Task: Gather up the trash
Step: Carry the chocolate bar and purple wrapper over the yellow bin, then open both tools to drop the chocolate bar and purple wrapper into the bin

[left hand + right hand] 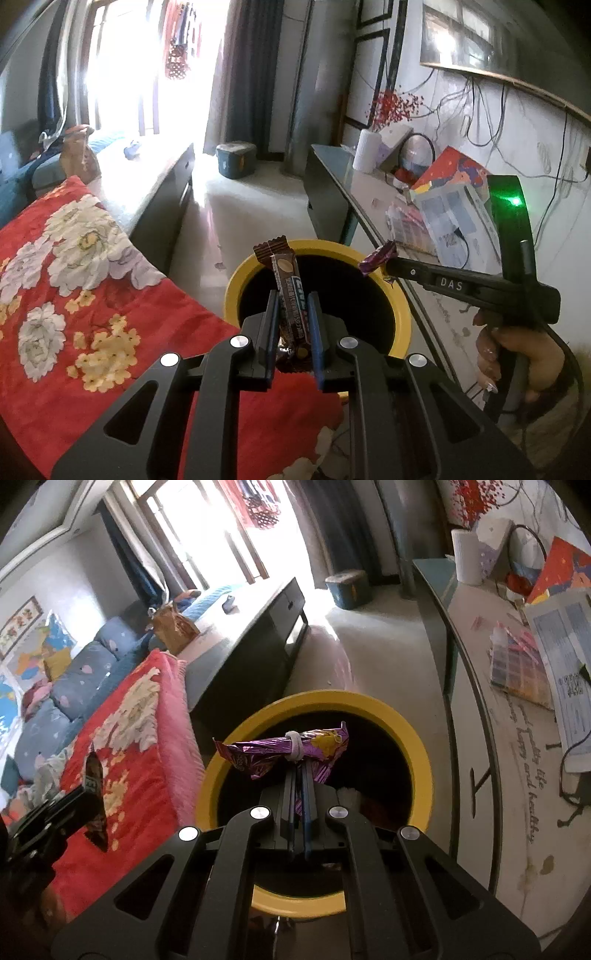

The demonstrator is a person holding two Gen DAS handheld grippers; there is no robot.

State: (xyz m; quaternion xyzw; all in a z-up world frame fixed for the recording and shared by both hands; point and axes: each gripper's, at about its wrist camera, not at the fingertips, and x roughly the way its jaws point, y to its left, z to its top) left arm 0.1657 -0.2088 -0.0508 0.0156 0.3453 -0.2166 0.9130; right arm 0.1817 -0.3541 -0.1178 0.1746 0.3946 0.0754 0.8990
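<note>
Left claw pinched a brown wrapper, right claw clamped a purple wrapper, both over the yellow-rimmed bin; next, release.

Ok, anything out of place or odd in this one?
Nothing stands out. The left gripper holds a brown snack wrapper and the right gripper a purple wrapper tied with a white band, both over the yellow-rimmed bin. No spill shows on the floor by the bin.
</note>
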